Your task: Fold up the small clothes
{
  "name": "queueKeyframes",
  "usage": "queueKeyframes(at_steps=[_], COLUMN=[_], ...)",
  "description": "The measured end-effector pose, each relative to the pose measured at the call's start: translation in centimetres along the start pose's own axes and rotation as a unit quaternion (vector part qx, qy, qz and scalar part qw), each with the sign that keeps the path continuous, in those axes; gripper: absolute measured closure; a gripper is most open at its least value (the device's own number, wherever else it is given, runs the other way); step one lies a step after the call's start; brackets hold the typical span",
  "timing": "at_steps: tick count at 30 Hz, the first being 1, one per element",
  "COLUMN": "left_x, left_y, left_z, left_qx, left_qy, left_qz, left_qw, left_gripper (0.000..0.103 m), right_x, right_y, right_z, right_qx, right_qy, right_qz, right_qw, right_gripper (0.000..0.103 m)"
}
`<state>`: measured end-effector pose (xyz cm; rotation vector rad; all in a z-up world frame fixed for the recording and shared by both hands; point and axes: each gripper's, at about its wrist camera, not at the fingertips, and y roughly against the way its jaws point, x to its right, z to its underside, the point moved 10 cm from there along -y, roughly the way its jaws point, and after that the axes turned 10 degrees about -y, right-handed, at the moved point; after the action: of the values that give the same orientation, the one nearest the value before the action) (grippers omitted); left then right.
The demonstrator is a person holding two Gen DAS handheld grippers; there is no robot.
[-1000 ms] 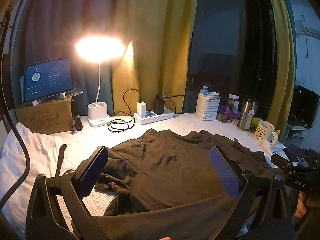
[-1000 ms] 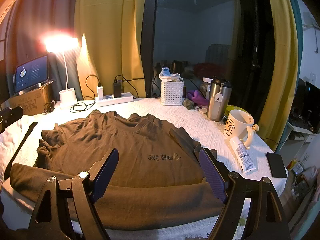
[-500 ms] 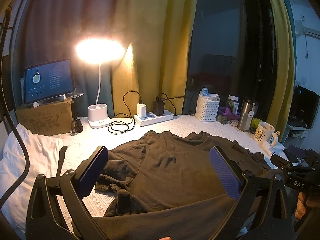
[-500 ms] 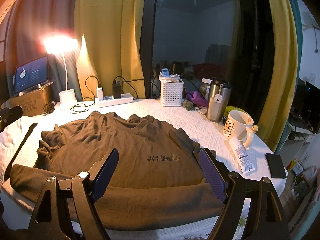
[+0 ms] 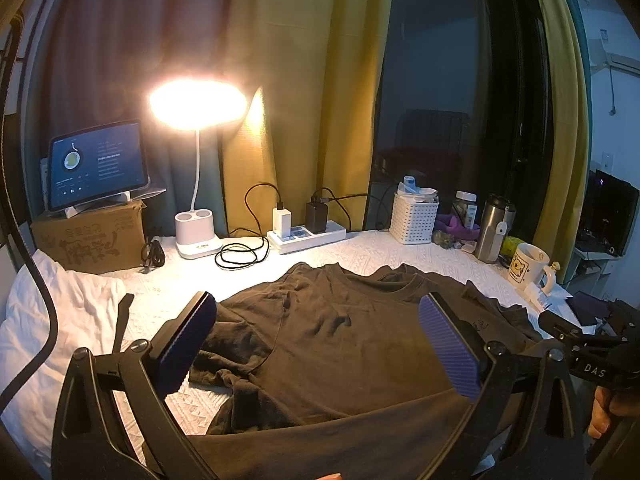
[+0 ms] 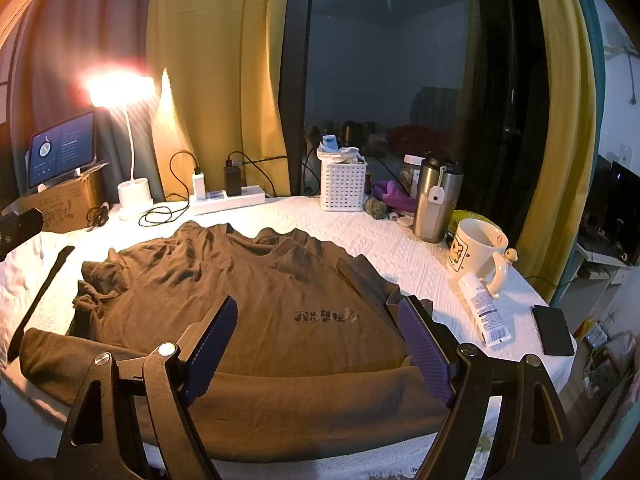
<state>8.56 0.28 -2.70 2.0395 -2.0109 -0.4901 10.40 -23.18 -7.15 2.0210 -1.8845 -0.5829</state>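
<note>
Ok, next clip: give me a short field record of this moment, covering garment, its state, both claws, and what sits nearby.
garment: brown T-shirt, print facing up
state: spread on the white cloth, bottom hem folded up over the body, left sleeve bunched
left claw: open, above the shirt, holding nothing
right claw: open, above the shirt, holding nothing
right of shirt: mug, tube, phone, tumbler
behind shirt: lit lamp, power strip, white basket
far left: tablet on a cardboard box

Both wrist cams low, close, facing window; share shirt (image 5: 340, 344), probably lamp (image 6: 120, 88).
</note>
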Motion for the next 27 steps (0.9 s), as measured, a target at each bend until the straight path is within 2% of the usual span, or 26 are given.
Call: queueKeyframes(at_steps=[13, 20, 27], left_x=[0.5, 1.3, 1.6], left_y=[-1.8, -4.5, -8.4], left_z=[0.2, 0.2, 0.5], left_qx=[-0.019, -0.044, -0.089], left_qy=[-0.006, -0.014, -0.019], left_qz=[0.000, 0.004, 0.001], left_qw=[0.9998, 0.9989, 0.9959], left_gripper=[0.002, 0.002, 0.002], right_x=[0.6, 1.6, 3.5], right_y=[-2.0, -4.3, -7.6], right_z=[0.6, 0.3, -0.5], right_qx=[-0.017, -0.035, -0.054], right_qy=[-0.006, -0.007, 0.005], right_qz=[-0.003, -0.005, -0.004], right_qw=[1.000, 0.999, 0.999], right_gripper=[0.019, 0.019, 0.019])
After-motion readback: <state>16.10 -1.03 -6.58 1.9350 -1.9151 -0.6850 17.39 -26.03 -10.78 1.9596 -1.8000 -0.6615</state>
